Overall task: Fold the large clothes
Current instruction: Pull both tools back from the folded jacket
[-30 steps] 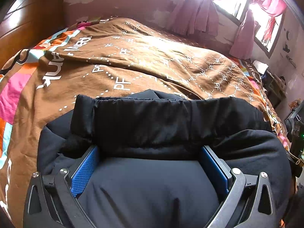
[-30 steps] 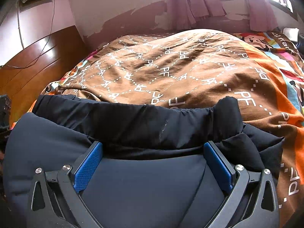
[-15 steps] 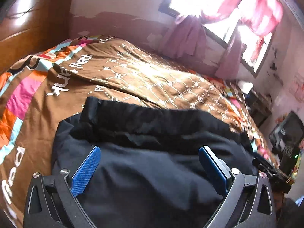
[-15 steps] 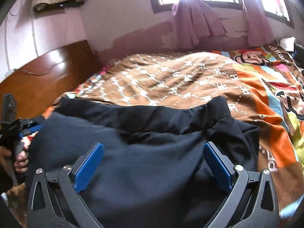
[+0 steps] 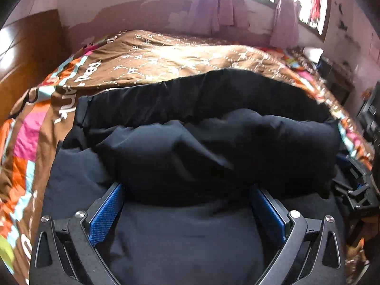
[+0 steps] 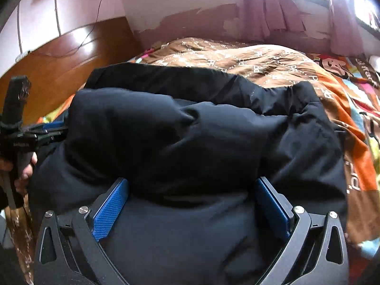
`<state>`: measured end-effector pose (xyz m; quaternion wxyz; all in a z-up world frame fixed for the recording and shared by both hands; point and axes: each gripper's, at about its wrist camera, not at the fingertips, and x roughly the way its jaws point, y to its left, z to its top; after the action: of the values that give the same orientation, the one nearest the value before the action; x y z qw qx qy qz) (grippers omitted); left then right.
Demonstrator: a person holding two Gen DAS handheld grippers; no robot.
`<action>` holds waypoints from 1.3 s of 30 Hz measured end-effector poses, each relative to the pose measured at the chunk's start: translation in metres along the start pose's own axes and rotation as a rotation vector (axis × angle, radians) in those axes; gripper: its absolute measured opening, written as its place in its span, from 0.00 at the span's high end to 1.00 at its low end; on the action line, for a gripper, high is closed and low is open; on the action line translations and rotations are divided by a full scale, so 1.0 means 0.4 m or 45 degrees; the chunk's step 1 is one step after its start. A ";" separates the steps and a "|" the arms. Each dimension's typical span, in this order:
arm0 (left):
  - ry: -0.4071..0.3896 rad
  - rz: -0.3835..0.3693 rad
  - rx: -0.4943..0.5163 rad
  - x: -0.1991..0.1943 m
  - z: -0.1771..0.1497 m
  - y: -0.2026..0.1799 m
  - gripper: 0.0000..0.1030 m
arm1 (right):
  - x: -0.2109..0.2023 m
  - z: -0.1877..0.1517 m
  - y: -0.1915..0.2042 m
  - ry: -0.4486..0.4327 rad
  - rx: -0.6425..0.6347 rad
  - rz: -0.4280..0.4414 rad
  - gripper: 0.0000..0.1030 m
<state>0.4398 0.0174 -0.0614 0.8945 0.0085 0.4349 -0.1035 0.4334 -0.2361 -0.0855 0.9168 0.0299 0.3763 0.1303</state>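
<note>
A large black padded jacket (image 5: 204, 147) lies on the bed near its front edge; it also fills the right wrist view (image 6: 180, 142). A thick fold of it bulges up between the blue pads of each gripper. My left gripper (image 5: 187, 204) is open wide, pads on either side of the bulging fold, over the jacket's left part. My right gripper (image 6: 192, 197) is open wide the same way over the jacket's right part. The fingertips of both are hidden under the fabric. The right gripper also shows at the right edge of the left wrist view (image 5: 356, 190).
The bed carries a brown patterned quilt (image 5: 180, 57) with colourful borders (image 6: 356, 109). A wooden headboard (image 6: 64, 59) stands on the left. Pink curtains (image 6: 268, 7) hang at the windows behind. Furniture with clutter (image 5: 337, 76) stands on the right of the bed.
Both grippers have pushed forward and lifted the jacket's near edge, so a thick fold now rolls up and over toward the far hem. The views have tilted upward.
</note>
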 end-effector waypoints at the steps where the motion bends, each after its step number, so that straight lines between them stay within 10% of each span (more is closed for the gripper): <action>1: 0.007 0.013 0.005 0.014 0.005 -0.001 0.00 | 0.010 -0.001 0.001 -0.001 -0.032 -0.007 0.01; 18: -0.118 0.098 -0.052 -0.189 -0.097 0.039 0.00 | -0.166 -0.073 -0.081 -0.060 0.058 -0.207 0.01; 39: 0.015 0.116 -0.361 -0.343 -0.294 0.338 0.00 | -0.323 -0.233 -0.062 0.082 0.164 -0.216 0.01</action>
<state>0.2922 0.1863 -0.0374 0.8879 -0.0976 0.4497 -0.0005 0.2854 -0.2978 -0.0678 0.9081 0.0527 0.4144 0.0288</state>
